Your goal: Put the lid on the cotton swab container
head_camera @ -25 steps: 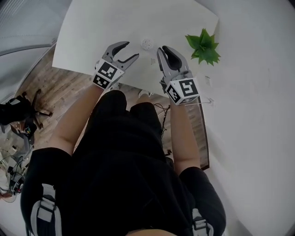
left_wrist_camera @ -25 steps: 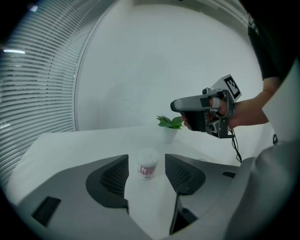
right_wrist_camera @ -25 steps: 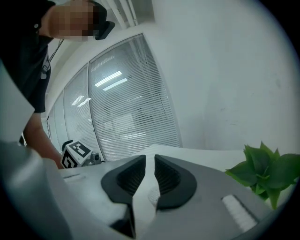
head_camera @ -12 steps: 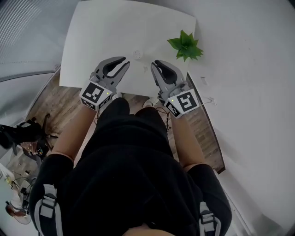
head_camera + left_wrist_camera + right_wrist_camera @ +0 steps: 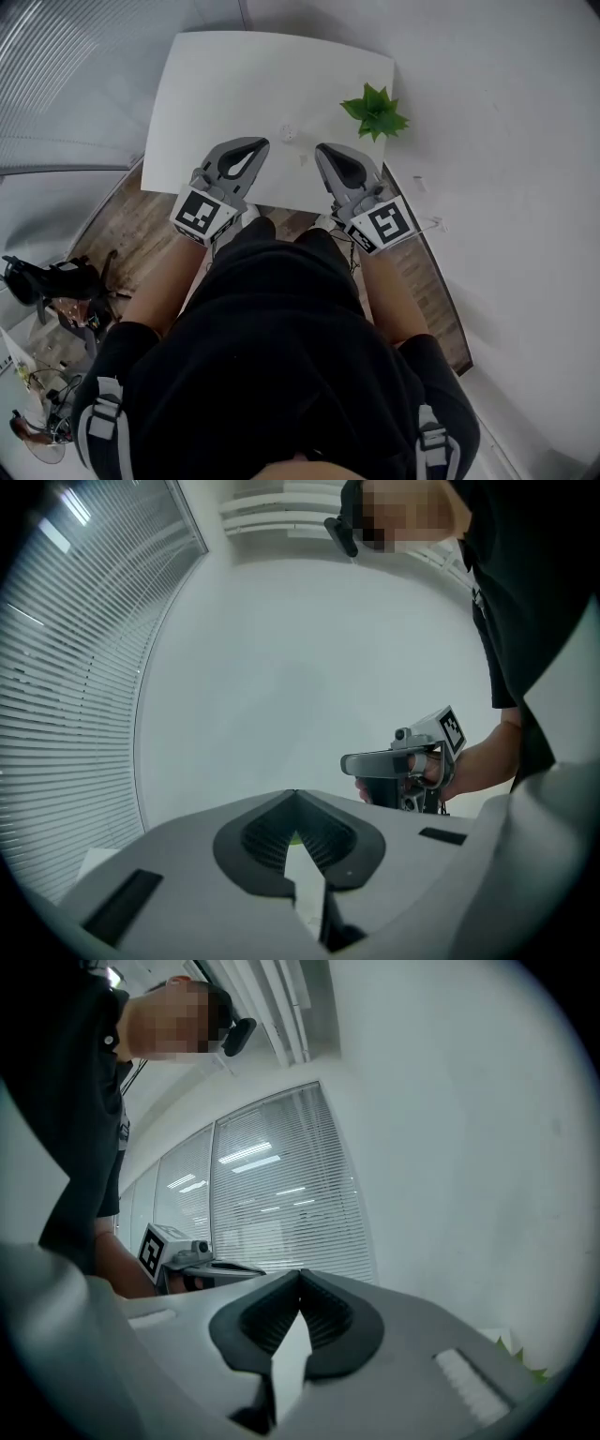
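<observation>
A small round white cotton swab container stands on the white table, just beyond both grippers. A tiny pale piece lies close in front of it; I cannot tell whether it is the lid. My left gripper hovers over the table's near edge, shut and empty. My right gripper is beside it, also shut with nothing in it. In the left gripper view the shut left gripper faces a bare wall, with the right gripper off to the side. The right gripper view shows the right gripper shut, facing window blinds.
A small green plant sits at the table's right edge, its leaves also low in the right gripper view. Wooden floor shows below the table. A dark chair base stands at far left.
The left jaws have gone from wide open to shut, and the right jaws have closed the last bit. Both grippers sit nearer the table's front edge, and the head view has shifted.
</observation>
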The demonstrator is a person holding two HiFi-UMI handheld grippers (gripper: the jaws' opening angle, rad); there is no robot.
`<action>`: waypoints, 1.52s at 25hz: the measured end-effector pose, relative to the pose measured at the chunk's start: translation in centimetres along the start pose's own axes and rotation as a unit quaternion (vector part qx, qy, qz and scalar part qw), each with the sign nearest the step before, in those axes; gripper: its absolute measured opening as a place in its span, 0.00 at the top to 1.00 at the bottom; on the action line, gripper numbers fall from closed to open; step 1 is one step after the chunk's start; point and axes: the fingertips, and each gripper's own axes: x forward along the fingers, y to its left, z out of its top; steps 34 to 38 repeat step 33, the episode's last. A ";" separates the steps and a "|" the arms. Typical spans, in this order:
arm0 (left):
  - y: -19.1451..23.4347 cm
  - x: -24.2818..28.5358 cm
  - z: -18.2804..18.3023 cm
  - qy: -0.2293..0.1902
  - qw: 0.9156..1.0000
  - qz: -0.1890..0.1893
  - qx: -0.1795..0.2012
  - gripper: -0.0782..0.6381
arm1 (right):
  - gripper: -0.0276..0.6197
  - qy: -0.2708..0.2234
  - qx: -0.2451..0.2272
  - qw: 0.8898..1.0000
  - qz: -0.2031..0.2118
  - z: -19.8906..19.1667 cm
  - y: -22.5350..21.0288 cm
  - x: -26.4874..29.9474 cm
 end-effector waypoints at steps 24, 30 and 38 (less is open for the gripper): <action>0.2 -0.1 6.0 -0.047 0.998 0.027 0.035 0.88 | 0.94 -0.031 -0.040 0.999 -0.005 5.1 -1.1 -0.2; 0.7 0.1 6.0 -0.046 0.997 0.036 0.041 0.88 | 0.94 -0.033 -0.042 0.999 -0.003 5.3 -1.4 -0.1; 0.8 0.4 5.9 -0.048 0.997 0.035 0.042 0.88 | 0.94 -0.034 -0.042 0.999 -0.002 5.3 -1.7 -0.1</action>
